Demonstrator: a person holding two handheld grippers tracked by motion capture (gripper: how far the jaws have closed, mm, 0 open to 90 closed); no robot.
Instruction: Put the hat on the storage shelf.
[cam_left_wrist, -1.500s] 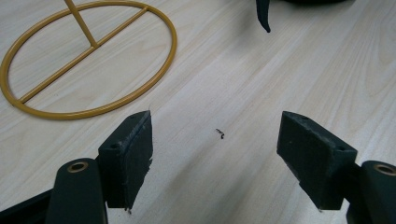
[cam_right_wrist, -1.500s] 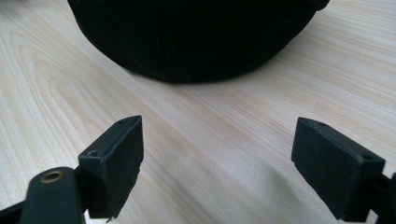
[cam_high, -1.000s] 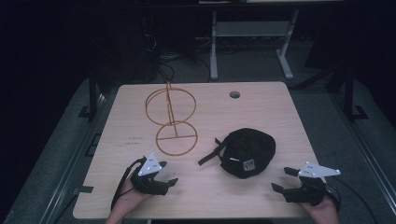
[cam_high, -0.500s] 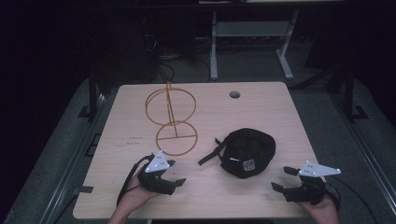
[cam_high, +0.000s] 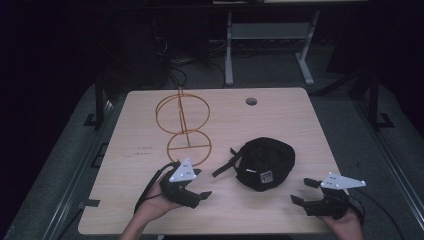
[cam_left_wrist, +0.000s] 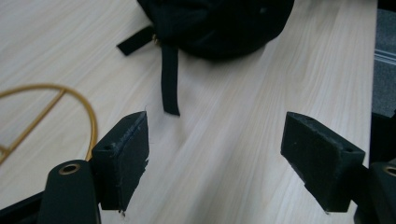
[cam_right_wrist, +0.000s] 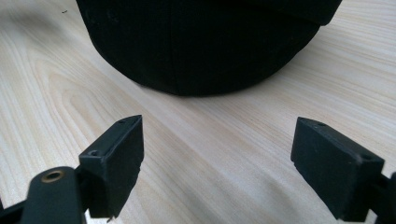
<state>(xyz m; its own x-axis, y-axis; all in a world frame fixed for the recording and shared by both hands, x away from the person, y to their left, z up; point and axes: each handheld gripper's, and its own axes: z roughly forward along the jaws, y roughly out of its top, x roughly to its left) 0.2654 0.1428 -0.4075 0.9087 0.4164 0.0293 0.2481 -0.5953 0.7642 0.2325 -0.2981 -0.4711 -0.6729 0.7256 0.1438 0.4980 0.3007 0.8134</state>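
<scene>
A black cap (cam_high: 265, 162) lies on the wooden table (cam_high: 280, 115), right of centre, its strap (cam_high: 225, 167) trailing to the left. My left gripper (cam_high: 200, 183) stands open just left of the strap, pointing at the cap. In the left gripper view the gripper (cam_left_wrist: 215, 140) has bare table between its jaws, with the strap (cam_left_wrist: 170, 74) and the cap (cam_left_wrist: 215, 23) ahead. My right gripper (cam_high: 302, 191) is open at the front right, a short way from the cap. In the right gripper view the gripper (cam_right_wrist: 217, 144) faces the cap (cam_right_wrist: 205, 42) with nothing between its jaws.
A gold wire stand (cam_high: 182, 127) with an upright ring above a flat base ring stands left of centre, its base close behind my left gripper. A round hole (cam_high: 251, 101) is near the table's far edge. A white desk frame (cam_high: 270, 30) stands on the floor beyond.
My left gripper has moved right toward the cap's strap and turned to point at it. The right gripper and the cap have stayed put.
</scene>
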